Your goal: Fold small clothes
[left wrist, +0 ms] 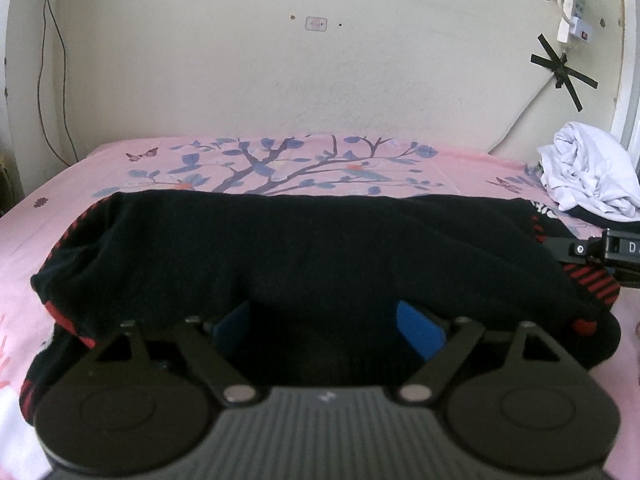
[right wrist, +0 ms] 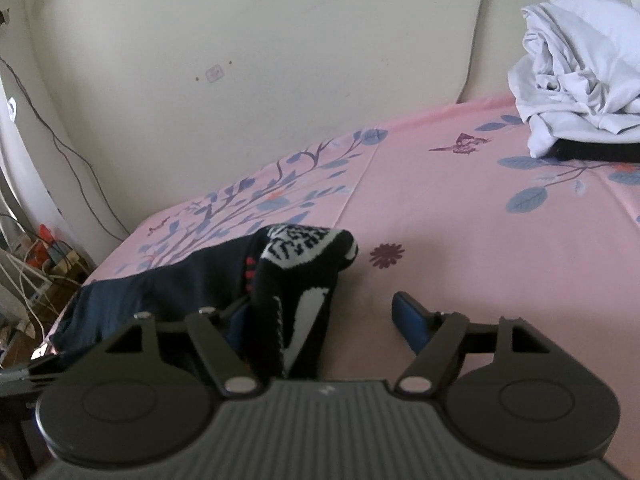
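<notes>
A black sock with red stripes (left wrist: 304, 248) lies across the pink floral bedsheet (left wrist: 280, 168), its length running left to right. My left gripper (left wrist: 326, 326) is open, its blue pads either side of the sock's near edge, with cloth lying between them. In the right wrist view the sock's patterned black-and-white end (right wrist: 304, 264) stands up between the fingers, close to the left pad. My right gripper (right wrist: 324, 320) is open, its right blue pad (right wrist: 412, 322) over bare sheet. The right gripper's body shows at the left view's right edge (left wrist: 612, 252).
A crumpled white garment (left wrist: 588, 168) lies on a dark one at the bed's far right, also in the right wrist view (right wrist: 576, 76). A cream wall with taped cables (left wrist: 560, 68) backs the bed. Cables and clutter sit beyond the bed's left edge (right wrist: 44, 264).
</notes>
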Available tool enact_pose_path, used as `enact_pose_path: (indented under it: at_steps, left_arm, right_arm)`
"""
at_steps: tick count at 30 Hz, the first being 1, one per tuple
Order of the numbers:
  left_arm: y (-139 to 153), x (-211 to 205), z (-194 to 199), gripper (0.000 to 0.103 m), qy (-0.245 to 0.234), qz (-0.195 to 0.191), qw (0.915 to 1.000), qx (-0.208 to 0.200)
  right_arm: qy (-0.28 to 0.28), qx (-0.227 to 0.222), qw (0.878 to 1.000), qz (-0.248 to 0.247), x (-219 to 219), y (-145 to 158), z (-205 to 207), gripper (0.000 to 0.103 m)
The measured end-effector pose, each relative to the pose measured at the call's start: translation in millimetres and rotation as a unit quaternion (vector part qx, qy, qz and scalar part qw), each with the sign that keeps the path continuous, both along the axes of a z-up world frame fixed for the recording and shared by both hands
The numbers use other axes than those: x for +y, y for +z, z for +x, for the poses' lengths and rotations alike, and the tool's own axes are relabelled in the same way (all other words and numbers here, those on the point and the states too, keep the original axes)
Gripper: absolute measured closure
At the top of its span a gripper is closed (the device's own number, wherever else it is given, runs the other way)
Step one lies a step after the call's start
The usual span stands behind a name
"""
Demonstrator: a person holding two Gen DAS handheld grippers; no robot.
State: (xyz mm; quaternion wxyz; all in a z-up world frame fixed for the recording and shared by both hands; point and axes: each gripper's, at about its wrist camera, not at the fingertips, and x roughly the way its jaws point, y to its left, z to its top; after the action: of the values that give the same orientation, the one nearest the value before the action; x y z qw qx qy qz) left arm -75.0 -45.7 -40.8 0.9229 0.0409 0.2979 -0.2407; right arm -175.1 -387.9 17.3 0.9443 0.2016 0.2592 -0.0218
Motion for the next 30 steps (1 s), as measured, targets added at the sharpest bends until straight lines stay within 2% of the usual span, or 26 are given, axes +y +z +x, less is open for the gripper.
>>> enact_pose_path:
  at_steps: [9,13,21,25,30]
  left_arm:
    - [-0.1,-1.1,0.8,0.014,-0.002,-0.002,1.0000,0.001]
    - [-0.9,-2.9,3.4,0.000,-0.015,-0.005,0.9998,0.010]
    - [-1.6,-6.4,3.4,0.000,-0.017,0.006,0.9998,0.009]
    - [-2.4,-12.1,2.3,0.000,-0.016,0.028,0.9995,0.006]
    - [-1.7,-10.6,2.9,0.000,-0.021,0.030,0.9993,0.007]
  right_arm:
    - [0.002,-0.004,1.000,0.011,-1.2,-0.4,-2.6,0.030]
    - [0.005,-0.007,1.000,0.022,-3.7,-1.0,-3.1,0.029]
    - [0.010,-0.010,0.999,0.029,-3.1,-2.1,-3.1,0.025]
    - [0.014,-0.011,0.999,0.033,-2.5,-2.5,-3.2,0.022]
    - [0.018,-0.012,0.999,0.038,-3.0,-2.7,-2.6,0.020]
